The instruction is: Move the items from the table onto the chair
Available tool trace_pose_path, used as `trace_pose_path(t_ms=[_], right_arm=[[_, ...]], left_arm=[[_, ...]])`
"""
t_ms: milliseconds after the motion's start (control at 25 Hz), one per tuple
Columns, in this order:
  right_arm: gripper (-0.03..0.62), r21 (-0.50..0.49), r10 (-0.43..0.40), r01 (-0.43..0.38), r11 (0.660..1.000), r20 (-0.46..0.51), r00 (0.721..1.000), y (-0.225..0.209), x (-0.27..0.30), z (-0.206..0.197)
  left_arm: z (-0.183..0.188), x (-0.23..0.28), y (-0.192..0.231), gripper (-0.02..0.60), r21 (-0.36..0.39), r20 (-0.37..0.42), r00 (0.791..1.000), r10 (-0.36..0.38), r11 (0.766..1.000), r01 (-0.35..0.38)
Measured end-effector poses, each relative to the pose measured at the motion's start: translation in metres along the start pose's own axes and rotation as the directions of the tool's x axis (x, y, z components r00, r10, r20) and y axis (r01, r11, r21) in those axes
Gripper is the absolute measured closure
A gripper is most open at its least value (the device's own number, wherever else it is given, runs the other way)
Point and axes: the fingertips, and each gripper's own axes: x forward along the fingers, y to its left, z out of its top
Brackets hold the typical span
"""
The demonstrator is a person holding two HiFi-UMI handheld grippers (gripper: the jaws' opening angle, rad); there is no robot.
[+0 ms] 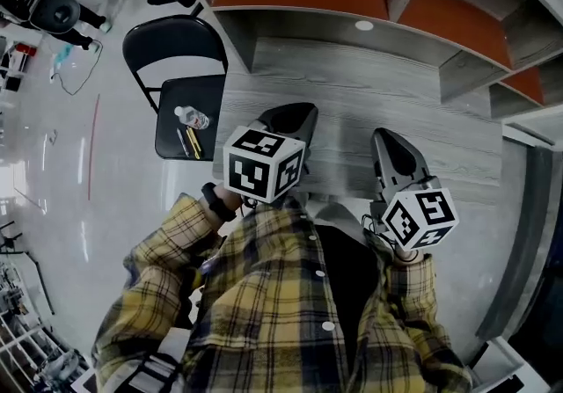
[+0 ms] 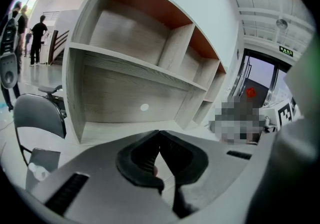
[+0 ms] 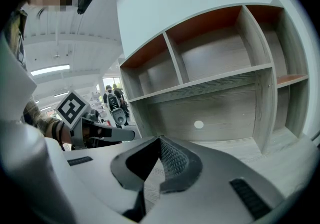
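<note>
Your left gripper [image 2: 160, 133] and right gripper [image 3: 160, 139]: jaws shut, empty | desk [image 1: 369, 92] looks bare | risk: you bump the chair [image 1: 189, 94] and its bottle [image 1: 192, 117] may roll off.

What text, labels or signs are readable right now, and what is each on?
No text reads clearly.
Green sign above the doorway: lettering too small.
Label on the bottle on the chair: blurred.
Marker cubes: square patterns only, no words.

Black chair [image 1: 201, 92], grey wood-grain table [image 1: 352, 83], yellow plaid shirt [image 1: 264, 294], perhaps yellow pens [image 1: 193, 142].
</note>
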Motion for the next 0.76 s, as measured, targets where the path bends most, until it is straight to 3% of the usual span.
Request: trace_pose_path(t_ms=[280, 760], right_arm=[[0.577, 0.003, 0.004, -0.004, 1.0, -0.029, 1.0, 0.002, 0.002, -0.005], [0.577, 0.02, 0.002, -0.001, 1.0, -0.035, 0.999, -0.005, -0.007, -0.002]], left_arm=[[-0.003, 0.002, 0.003, 0.577, 0.09, -0.054, 0.999, -0.003, 0.996, 0.008], [0.001, 0.016, -0.018, 0.577, 0.111, -0.064, 0.997, -0.034, 0.993, 0.041]])
